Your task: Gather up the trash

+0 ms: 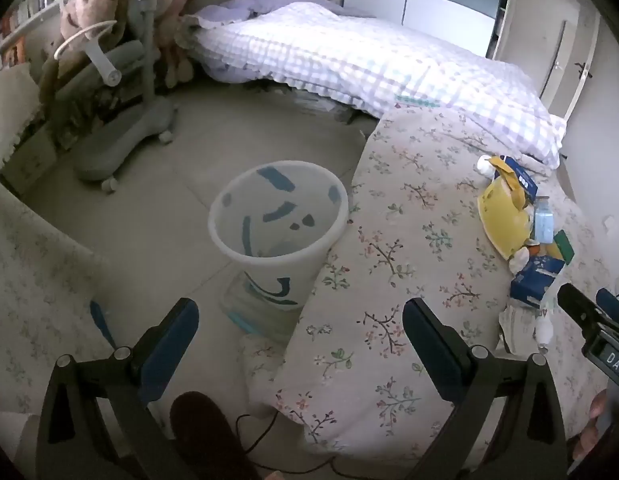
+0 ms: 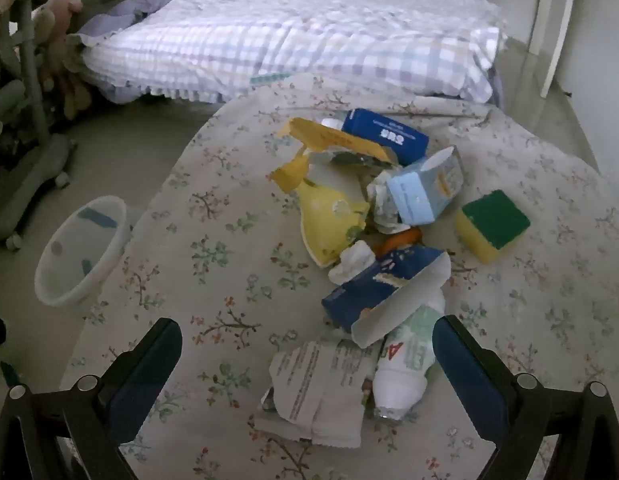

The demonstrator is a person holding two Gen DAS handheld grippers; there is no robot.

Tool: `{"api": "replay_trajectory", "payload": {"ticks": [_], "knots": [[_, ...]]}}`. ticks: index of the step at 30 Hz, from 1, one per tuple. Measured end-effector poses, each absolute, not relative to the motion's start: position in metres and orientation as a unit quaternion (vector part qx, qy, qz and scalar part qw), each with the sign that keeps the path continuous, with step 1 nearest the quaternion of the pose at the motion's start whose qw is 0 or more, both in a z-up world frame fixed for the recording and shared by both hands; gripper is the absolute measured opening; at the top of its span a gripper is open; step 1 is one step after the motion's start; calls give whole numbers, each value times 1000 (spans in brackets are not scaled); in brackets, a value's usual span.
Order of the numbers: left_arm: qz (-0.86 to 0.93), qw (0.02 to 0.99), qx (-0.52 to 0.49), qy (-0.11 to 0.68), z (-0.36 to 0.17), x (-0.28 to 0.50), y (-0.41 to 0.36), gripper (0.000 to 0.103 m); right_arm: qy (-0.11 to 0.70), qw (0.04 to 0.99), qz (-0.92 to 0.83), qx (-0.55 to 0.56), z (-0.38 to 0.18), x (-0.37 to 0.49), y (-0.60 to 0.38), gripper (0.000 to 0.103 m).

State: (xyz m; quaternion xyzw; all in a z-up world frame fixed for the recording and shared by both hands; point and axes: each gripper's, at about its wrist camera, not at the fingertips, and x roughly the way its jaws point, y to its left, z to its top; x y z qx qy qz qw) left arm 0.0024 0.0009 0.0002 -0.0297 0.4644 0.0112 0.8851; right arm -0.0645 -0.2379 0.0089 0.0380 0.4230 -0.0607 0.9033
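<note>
— On the flowered bed (image 2: 213, 248), where's the trash?
— Piled mid-cover: boxes, papers, a sponge (image 2: 492, 224). Bin (image 1: 278, 216) stands on the floor beside it.
— Tongs?
— Left tongs (image 1: 301, 344) and right tongs (image 2: 307, 360) both gape wide, holding nothing

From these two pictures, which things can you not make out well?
- Orange item, right wrist view: mostly buried under the torn cartons, so its identity is unclear.
- Bin floor, left wrist view: the near wall hides part of it.
- Print on the torn paper, right wrist view: too small to read.
- Right gripper, left wrist view: cut off by the edge.
</note>
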Motion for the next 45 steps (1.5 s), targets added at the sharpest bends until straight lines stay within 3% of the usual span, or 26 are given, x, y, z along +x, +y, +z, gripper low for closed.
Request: {"api": "replay_trajectory", "payload": {"ticks": [45], "knots": [[11, 886, -35, 463, -3, 0, -1, 103, 425, 903, -61, 17, 5, -62, -222, 103]]}}
